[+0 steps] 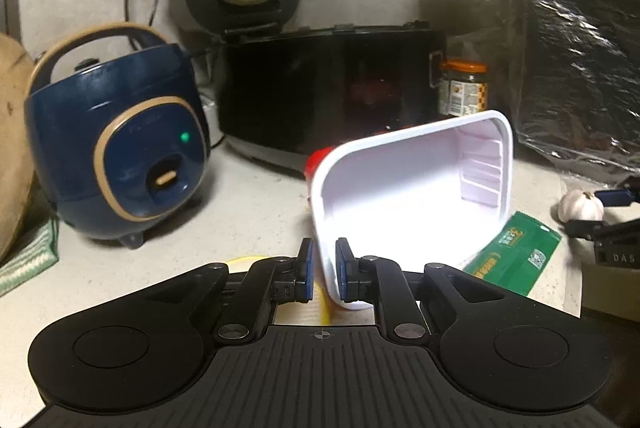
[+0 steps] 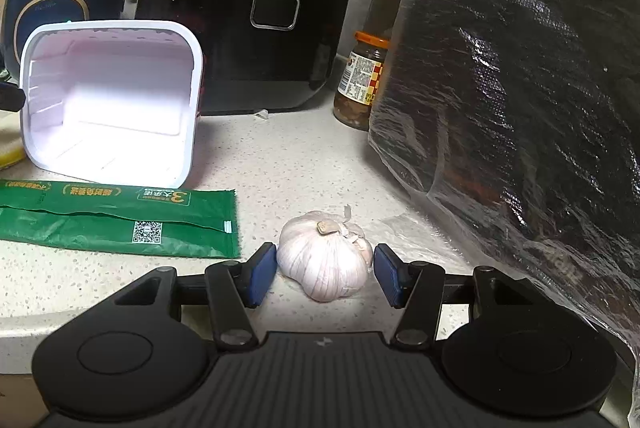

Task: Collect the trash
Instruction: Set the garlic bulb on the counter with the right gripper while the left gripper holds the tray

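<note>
My left gripper [image 1: 323, 270] is shut on the rim of a white plastic tub [image 1: 408, 196] and holds it tilted, open side toward the cameras; the tub also shows in the right wrist view [image 2: 108, 108]. A green wrapper [image 1: 516, 256] lies flat on the counter beside it, also seen in the right wrist view [image 2: 120, 224]. My right gripper [image 2: 325, 272] is open, with its blue pads on either side of a garlic bulb [image 2: 324, 260] on the counter. The garlic shows in the left wrist view [image 1: 580, 206] too.
A blue rice cooker [image 1: 120, 148] stands at the left and a black cooker [image 1: 328, 96] with its lid up behind the tub. A jar with an orange lid [image 2: 360, 84] stands next to a large black plastic-wrapped bundle [image 2: 520, 88] on the right. A yellow item [image 2: 10, 148] lies left of the tub.
</note>
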Motion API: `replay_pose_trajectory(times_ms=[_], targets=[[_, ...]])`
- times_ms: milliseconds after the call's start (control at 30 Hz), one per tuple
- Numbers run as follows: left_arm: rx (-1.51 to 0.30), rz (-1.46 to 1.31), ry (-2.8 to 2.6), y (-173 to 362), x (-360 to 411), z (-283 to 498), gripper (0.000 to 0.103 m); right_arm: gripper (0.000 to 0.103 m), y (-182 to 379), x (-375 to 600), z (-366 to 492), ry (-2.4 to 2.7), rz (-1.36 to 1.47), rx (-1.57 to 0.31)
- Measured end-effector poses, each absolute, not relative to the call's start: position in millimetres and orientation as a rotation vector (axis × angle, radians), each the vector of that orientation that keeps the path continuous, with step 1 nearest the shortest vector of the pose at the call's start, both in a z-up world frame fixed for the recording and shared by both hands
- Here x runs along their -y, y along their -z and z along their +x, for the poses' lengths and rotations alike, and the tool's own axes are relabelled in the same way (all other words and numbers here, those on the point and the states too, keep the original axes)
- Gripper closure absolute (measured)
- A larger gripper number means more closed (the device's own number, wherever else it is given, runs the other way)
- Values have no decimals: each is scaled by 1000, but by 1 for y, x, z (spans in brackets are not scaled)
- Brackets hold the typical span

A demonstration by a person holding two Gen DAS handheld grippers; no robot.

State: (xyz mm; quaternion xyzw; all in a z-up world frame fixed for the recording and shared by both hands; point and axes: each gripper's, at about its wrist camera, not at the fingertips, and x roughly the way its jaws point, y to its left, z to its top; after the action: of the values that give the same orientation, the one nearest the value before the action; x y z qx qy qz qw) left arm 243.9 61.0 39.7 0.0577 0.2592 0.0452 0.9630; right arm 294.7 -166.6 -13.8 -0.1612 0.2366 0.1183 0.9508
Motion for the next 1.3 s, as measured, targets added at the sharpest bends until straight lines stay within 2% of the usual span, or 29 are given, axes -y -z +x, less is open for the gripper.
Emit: replay_pose_trajectory(times_ms=[133,233,367,400,467,567,667,1033,1100,1300], targets=[[-524,73,-97,-34,-64,258,84,49,14,166,293,-236,-334,-477],[-497,29,-69,-28,-68,266,78,49,14,166,293,-237,-334,-477],[-514,-9,-56,-24,-73,275,78,49,13,167,293,-242,-325,-482],[-521,-10,-52,-23,-73,277,79,49,13,168,293,-245,-323,-484],[-550,1,-49,-21,-72,279,86,48,12,169,293,-250,-315,-486],[-648,-4,-56,-17,-71,282,88,44,10,173,295,-264,-285,-497],[-657,5,-41,-18,-71,271,90,41,7,180,298,-271,-232,-517],[-547,37,-66,-47,-107,182,91,40,0,200,304,-316,-102,-545],[-541,32,-57,-51,-111,175,91,35,-3,202,298,-304,-101,-508],[-551,22,36,-49,-105,177,90,34,-8,175,268,-305,-121,-500]])
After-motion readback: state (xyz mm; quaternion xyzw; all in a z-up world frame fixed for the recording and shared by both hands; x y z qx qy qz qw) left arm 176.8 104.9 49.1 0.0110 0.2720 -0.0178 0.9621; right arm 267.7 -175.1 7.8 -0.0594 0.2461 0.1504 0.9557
